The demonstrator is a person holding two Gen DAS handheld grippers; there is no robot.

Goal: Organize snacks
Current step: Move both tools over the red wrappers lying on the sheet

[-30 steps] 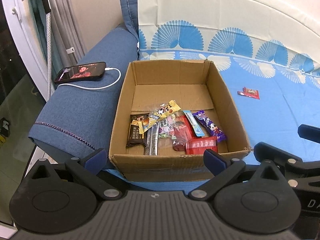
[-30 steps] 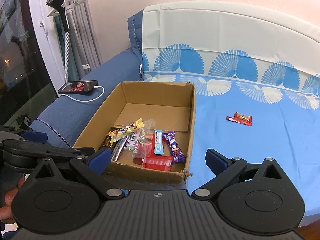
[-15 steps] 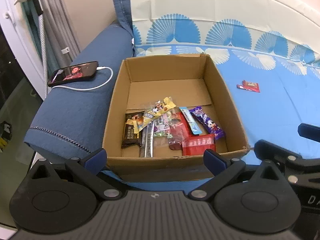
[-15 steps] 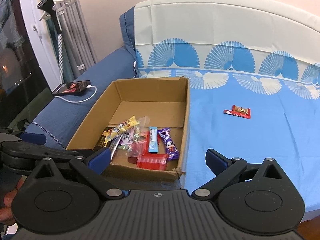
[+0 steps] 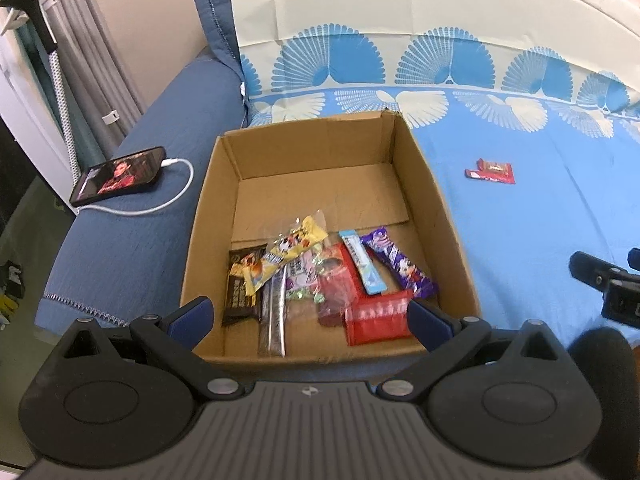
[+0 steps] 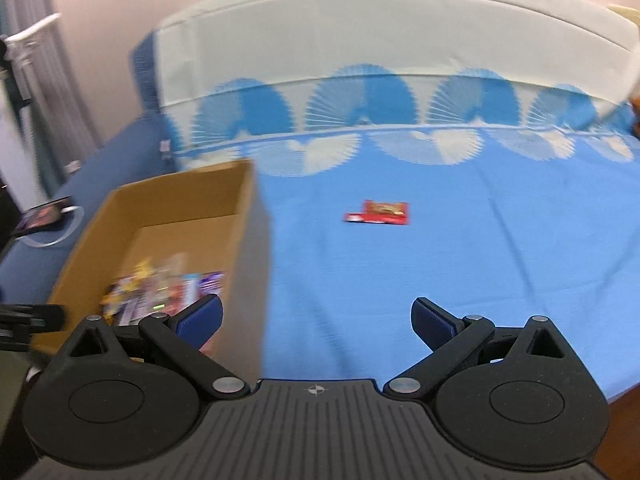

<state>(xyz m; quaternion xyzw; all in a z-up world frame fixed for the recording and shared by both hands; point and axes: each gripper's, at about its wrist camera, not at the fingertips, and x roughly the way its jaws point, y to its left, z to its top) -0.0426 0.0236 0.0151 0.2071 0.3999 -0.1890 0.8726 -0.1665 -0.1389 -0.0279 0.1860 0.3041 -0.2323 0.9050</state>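
An open cardboard box (image 5: 432, 200) (image 6: 176, 188) sits on the blue bed sheet and holds several snack packets (image 5: 320, 276) along its near side. One red snack packet (image 5: 491, 170) (image 6: 380, 213) lies alone on the sheet to the right of the box. My left gripper (image 5: 310, 316) hovers open above the box's near edge with nothing between its fingers. My right gripper (image 6: 316, 320) is open and empty over the sheet just right of the box, with the red packet ahead of it. The right wrist view is blurred by motion.
A phone (image 5: 120, 174) on a white charging cable (image 5: 168, 200) rests on the dark blue sofa arm left of the box. A white and blue patterned headboard cover (image 5: 400, 40) rises behind. The right gripper's body (image 5: 608, 284) shows at the left view's right edge.
My right gripper has swung to the right, away from the box and toward the lone red packet. My left gripper has moved forward and higher over the box. Both stay open.
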